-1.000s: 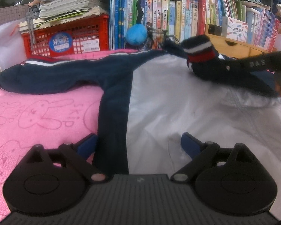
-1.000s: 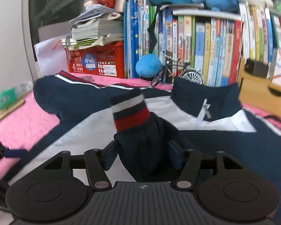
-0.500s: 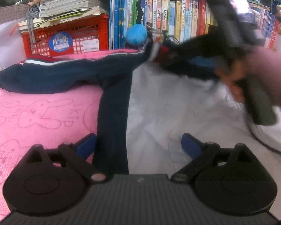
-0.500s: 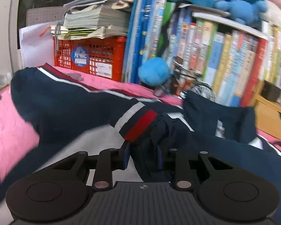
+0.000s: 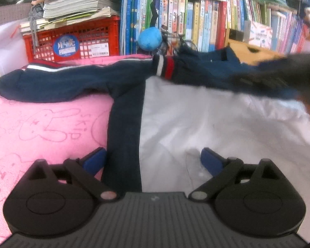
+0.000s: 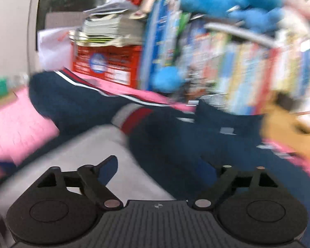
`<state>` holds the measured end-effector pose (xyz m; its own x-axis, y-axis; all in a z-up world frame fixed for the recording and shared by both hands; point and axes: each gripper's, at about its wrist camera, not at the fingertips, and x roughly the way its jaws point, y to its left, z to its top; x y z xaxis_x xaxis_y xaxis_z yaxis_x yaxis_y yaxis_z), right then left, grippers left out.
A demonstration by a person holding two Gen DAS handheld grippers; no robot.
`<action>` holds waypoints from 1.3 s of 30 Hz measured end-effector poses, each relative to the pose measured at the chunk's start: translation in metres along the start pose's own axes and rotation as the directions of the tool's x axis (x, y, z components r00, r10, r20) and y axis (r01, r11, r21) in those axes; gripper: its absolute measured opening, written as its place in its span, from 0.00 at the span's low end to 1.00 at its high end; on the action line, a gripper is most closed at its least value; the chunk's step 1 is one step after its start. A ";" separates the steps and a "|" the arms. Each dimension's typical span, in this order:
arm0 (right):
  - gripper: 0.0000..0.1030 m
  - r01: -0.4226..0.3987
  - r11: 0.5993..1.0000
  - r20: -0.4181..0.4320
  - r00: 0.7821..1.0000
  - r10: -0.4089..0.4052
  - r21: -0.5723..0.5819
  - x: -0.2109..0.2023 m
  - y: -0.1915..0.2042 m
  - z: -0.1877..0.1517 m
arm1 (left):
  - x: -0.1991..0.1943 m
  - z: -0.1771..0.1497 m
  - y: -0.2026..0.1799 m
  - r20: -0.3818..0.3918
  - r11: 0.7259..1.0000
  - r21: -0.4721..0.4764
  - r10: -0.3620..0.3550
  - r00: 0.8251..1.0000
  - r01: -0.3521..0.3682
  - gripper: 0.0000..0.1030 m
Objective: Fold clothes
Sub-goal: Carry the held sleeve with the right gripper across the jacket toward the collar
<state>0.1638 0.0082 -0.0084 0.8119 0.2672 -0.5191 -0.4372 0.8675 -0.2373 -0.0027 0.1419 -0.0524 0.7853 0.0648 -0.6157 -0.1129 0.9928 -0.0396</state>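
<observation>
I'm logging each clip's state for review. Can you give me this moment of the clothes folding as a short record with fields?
garment: navy and white jacket spread flat on a pink towel
sleeve: striped cuff lies folded across the jacket's upper part, near the collar
left gripper: open, fingers straddling the jacket's navy side panel
right gripper: opening, nothing pinched; the sleeve lies ahead of it
background: red crate, row of books, blue ball
image quality: right wrist view blurred

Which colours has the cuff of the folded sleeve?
The cuff has white and red stripes on navy; the left wrist view is sharpest.
</observation>
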 end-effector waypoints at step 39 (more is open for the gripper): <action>0.91 0.443 0.874 -0.177 0.894 -0.413 0.199 -0.098 -0.198 -0.128 | 0.092 0.124 -0.034 0.211 0.985 0.069 0.143 0.967 -0.160 0.90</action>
<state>0.1216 -0.2435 -0.0155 0.8374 -0.1935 -0.5112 0.0548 0.9602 -0.2737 0.1486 0.1264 -0.0103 0.8715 0.2254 -0.4354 -0.1949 0.9742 0.1142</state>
